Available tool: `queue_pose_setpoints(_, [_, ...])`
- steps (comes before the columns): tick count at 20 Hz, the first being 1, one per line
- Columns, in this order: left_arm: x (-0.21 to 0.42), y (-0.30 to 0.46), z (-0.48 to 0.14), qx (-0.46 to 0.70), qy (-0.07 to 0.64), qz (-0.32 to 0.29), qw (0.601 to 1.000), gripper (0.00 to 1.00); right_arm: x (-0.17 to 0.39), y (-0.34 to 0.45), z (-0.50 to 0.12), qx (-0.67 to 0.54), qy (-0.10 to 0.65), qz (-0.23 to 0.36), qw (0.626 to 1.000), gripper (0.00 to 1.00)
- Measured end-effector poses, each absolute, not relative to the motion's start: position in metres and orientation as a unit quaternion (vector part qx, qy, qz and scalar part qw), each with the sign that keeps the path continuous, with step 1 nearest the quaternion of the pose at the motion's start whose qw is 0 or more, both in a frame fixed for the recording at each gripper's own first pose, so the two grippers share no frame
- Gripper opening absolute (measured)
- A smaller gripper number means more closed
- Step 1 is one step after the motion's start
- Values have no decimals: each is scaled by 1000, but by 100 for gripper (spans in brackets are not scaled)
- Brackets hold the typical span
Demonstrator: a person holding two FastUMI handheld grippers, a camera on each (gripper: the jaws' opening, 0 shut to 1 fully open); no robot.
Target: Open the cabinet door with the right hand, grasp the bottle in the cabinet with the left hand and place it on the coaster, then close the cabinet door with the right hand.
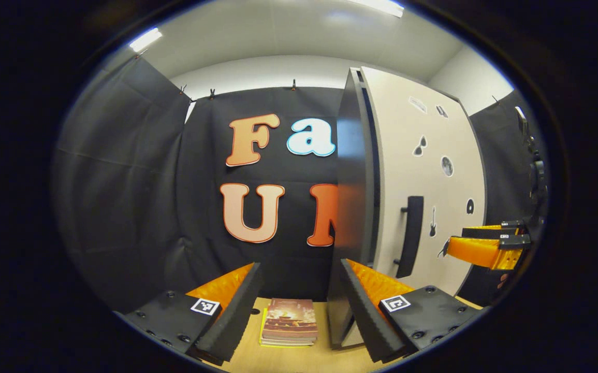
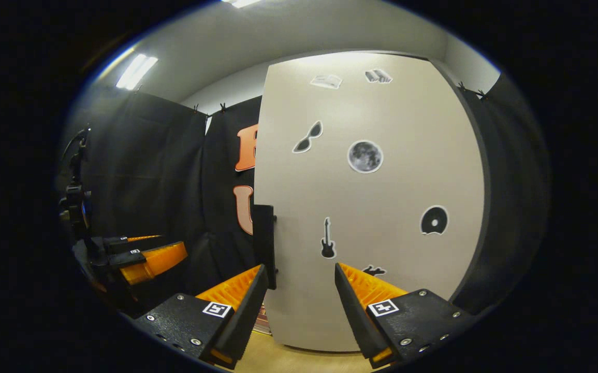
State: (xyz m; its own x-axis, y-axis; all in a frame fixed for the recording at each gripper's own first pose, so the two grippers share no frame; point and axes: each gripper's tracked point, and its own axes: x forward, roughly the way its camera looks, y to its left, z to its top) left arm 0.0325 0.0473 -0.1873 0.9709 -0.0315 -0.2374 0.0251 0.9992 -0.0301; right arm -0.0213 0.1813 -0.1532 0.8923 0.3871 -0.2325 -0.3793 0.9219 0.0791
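Left gripper (image 1: 299, 305): jaws spread wide with nothing between them, held above the table (image 1: 288, 357).
Books (image 1: 289, 327): a small stack lying flat on the table, directly ahead between the left jaws.
Cabinet (image 1: 353, 207): just right of the left jaws' centre line, its dark side edge facing them.
Cabinet door (image 2: 371, 207): pale panel with stickers, straight ahead of the right jaws, looks closed; dark handle (image 2: 263, 243) on its left edge, above the left jaw.
Right gripper (image 2: 299, 305): jaws parted and empty, near the door, not touching it.
Bottle: cannot tell where; the door hides the inside.
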Motion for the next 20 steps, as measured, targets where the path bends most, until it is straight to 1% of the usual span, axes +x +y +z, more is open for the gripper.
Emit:
queue_pose_setpoints(2, [30, 28, -173, -25, 121, -24, 992, 99, -38, 156, -136, 11, 111, 186, 976, 81])
queue_pose_setpoints(4, [27, 9, -157, -35, 119, -32, 992, 94, -50, 131, -117, 10, 101, 174, 980, 82])
queue_pose_setpoints(6, [23, -8, -136, -41, 109, -39, 992, 94, -62, 109, -99, 15, 95, 162, 982, 83])
queue_pose_setpoints(7, [21, -17, -127, -46, 106, -44, 992, 94, -68, 102, -93, 20, 94, 161, 982, 80])
queue_pose_setpoints(8, [20, -28, -121, -56, 107, -52, 991, 94, -75, 93, -86, 24, 94, 162, 982, 84])
queue_pose_setpoints(10, [9, -43, -107, -73, 108, -61, 990, 94, -87, 79, -71, 32, 84, 160, 983, 86])
queue_pose_setpoints(14, [-5, -53, -76, -71, 97, -55, 991, 97, -104, 55, -43, 24, 62, 152, 986, 87])
queue_pose_setpoints(15, [-8, -55, -70, -71, 97, -51, 991, 97, -108, 51, -38, 19, 59, 152, 986, 87])
queue_pose_setpoints(16, [-11, -56, -65, -70, 95, -50, 992, 95, -113, 46, -30, 14, 54, 149, 987, 87])
queue_pose_setpoints(17, [-14, -58, -60, -68, 94, -47, 992, 97, -118, 40, -24, 12, 49, 147, 988, 88])
queue_pose_setpoints(19, [-21, -60, -49, -64, 88, -43, 993, 93, -126, 30, -10, 10, 36, 141, 989, 89])
queue_pose_setpoints(20, [-23, -61, -44, -62, 85, -42, 994, 93, -129, 26, -4, 8, 31, 138, 990, 90])
